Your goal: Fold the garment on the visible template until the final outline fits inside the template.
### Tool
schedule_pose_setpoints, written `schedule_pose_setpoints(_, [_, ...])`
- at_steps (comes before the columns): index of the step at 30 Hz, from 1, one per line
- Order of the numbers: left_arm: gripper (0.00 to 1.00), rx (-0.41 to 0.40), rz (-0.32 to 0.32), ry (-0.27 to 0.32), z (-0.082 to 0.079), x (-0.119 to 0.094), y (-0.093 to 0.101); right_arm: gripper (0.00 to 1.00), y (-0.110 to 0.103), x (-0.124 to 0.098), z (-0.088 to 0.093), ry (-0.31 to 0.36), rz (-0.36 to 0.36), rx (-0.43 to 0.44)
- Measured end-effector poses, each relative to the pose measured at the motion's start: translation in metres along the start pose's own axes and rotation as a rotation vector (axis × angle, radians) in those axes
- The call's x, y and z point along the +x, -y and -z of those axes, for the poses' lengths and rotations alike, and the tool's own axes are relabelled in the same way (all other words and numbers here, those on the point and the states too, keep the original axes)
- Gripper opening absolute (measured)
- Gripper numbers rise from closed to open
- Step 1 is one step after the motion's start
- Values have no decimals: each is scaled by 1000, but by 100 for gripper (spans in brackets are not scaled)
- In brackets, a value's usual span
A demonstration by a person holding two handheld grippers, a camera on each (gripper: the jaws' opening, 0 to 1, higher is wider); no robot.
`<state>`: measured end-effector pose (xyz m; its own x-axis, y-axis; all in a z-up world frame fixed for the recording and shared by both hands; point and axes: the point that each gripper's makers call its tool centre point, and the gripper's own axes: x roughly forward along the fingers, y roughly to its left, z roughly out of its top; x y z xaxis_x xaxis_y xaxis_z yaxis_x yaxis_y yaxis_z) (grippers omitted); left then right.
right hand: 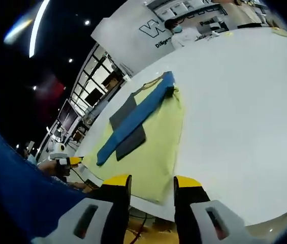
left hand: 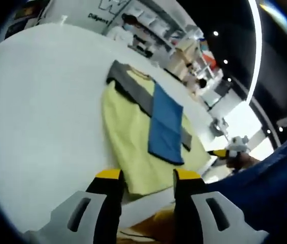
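Garment [left hand: 138, 137] lies flat on white worktop [left hand: 41, 112], long axis running away from its near hem. Left gripper [left hand: 147, 175] and right gripper [right hand: 152, 180] both hover just short of that hem, fingers apart, holding nothing; neither clearly nearer. Garment is yellow, crossed by grey band [left hand: 133, 86] and blue panel [left hand: 166, 124]. Template not distinguishable.

On the white wall panel [left hand: 90, 12] behind the table, the left gripper view shows dark letters that begin "Dil", the rest too blurred; in the right gripper view the same panel [right hand: 133, 38] carries a large "W", the smaller line below unreadable.
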<state>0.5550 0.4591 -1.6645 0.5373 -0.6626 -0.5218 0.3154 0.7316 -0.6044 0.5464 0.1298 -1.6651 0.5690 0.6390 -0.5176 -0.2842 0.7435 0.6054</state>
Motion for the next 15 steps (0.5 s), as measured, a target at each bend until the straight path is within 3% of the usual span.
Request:
schedule_pose_setpoints(11, [36,-13,-16,9,1,-2,-4,24,-7,13,-4,-6,-42,0])
schedule_pose_setpoints(15, [33,-14,-18,3,3,-1,-5,21,-10,12,4,-28,-50,-3])
